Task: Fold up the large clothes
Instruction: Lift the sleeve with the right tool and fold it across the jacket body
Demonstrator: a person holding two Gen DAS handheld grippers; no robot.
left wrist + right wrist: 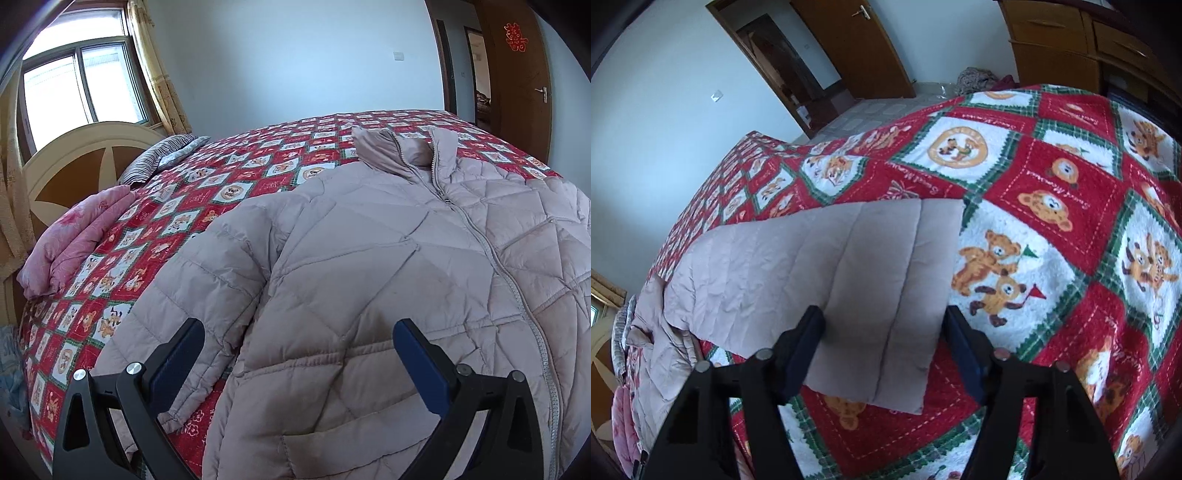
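A pale pink quilted puffer jacket (pixel 388 251) lies front up on the bed, zipper closed, collar toward the far side. Its left sleeve (pixel 177 306) lies alongside the body. My left gripper (pixel 299 350) is open and hovers over the jacket's lower left front, near the sleeve seam. In the right wrist view the other sleeve (pixel 831 277) stretches flat across the blanket, cuff end nearest me. My right gripper (pixel 884 343) is open with its jaws on either side of the cuff end, and it holds nothing.
The bed is covered by a red, white and green teddy-bear blanket (pixel 221 177) (pixel 1052 221). A folded pink quilt (pixel 74 243) and a striped pillow (pixel 159 158) lie by the headboard (pixel 74 158). A wooden door (pixel 857 48) and a wooden cabinet (pixel 1071 40) stand beyond the bed.
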